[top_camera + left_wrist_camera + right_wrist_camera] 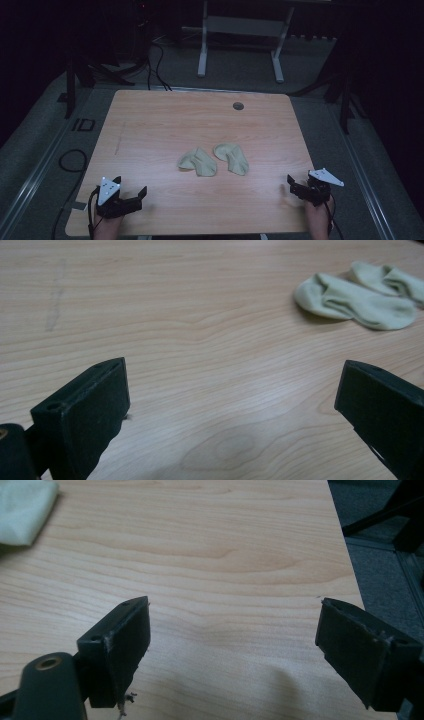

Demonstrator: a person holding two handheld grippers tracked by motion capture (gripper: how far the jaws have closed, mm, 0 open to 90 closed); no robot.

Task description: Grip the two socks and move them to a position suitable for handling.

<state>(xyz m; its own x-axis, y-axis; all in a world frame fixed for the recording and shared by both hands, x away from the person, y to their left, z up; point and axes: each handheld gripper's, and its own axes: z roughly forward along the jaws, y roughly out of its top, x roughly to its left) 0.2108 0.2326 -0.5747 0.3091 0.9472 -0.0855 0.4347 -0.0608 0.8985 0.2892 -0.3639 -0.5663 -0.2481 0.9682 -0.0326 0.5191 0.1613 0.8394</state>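
The left gripper (131, 186), matte black plastic, rests at the table's (150, 120) near left corner, jaws spread and empty. Mid-table, on pale wood grain, lie two soft, crumpled beige socks: the left sock (197, 162) just beside the right sock (232, 158). The right gripper (295, 186) gapes empty at the near right edge.

The left gripper (232, 400) hangs low over the wooden table (190, 315), its two black jaws spread wide with bare wood between them. Well ahead and off to the right lie two pale green socks (355, 302), touching each other, one partly behind the other
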